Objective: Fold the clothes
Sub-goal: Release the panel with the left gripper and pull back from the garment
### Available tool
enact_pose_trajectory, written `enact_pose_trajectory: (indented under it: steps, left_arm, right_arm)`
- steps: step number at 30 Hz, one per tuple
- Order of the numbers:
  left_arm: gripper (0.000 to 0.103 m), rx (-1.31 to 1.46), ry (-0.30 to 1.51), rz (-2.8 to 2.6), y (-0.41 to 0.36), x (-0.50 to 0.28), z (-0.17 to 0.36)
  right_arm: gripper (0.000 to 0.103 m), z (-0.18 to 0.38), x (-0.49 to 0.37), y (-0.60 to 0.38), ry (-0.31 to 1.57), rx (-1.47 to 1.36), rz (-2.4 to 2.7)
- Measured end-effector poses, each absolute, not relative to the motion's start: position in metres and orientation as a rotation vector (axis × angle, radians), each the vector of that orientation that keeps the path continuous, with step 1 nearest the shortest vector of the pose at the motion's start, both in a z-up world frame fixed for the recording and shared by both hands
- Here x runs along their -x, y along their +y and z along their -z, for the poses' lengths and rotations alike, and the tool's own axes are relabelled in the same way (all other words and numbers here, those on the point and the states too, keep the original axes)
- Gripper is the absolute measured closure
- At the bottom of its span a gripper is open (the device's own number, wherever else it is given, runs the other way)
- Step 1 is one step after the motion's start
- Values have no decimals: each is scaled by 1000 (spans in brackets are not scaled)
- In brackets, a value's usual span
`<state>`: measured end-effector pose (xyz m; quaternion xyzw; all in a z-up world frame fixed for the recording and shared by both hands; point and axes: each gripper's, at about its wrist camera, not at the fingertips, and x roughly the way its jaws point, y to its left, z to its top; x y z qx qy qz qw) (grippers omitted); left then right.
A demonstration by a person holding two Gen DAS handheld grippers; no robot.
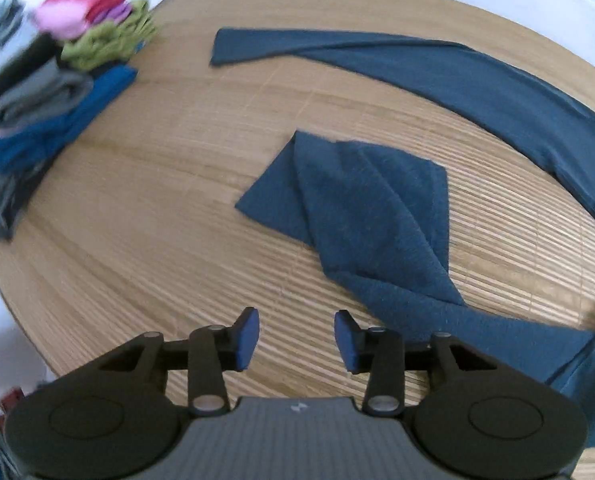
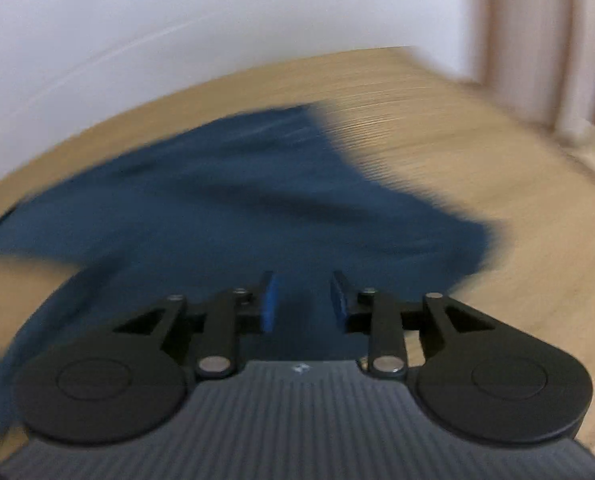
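A dark blue garment [image 1: 377, 208] lies spread on the wooden table [image 1: 157, 200]. One sleeve is folded back over itself in the middle, and a long band of the cloth curves along the far side. My left gripper [image 1: 296, 340] hovers over bare wood just left of the garment's near part, open, with nothing between its blue pads. In the blurred right wrist view the same dark blue garment [image 2: 237, 208] fills the middle. My right gripper [image 2: 303, 304] is above it, open, with only the cloth beneath showing through the gap.
A pile of folded clothes [image 1: 53, 80] in pink, green, grey and blue sits at the table's far left. A white wall [image 2: 217, 20] runs behind the table. A pale curtain or post [image 2: 537, 40] stands at the right.
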<state>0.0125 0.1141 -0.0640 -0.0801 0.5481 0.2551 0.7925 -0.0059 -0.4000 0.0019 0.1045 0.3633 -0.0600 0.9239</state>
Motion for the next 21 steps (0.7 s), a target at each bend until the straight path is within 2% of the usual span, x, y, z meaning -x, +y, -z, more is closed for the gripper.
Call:
enact_pose_trajectory:
  steps: [8, 15, 21]
  left_arm:
    - [53, 50, 1124, -434, 134, -9, 66]
    - [47, -158, 1051, -292, 178, -6, 73]
    - [46, -128, 1039, -183, 224, -15, 93]
  right_arm:
    - [67, 5, 26, -215, 815, -95, -441]
    - [67, 8, 31, -117, 812, -20, -444]
    - [61, 6, 60, -58, 819, 41, -362]
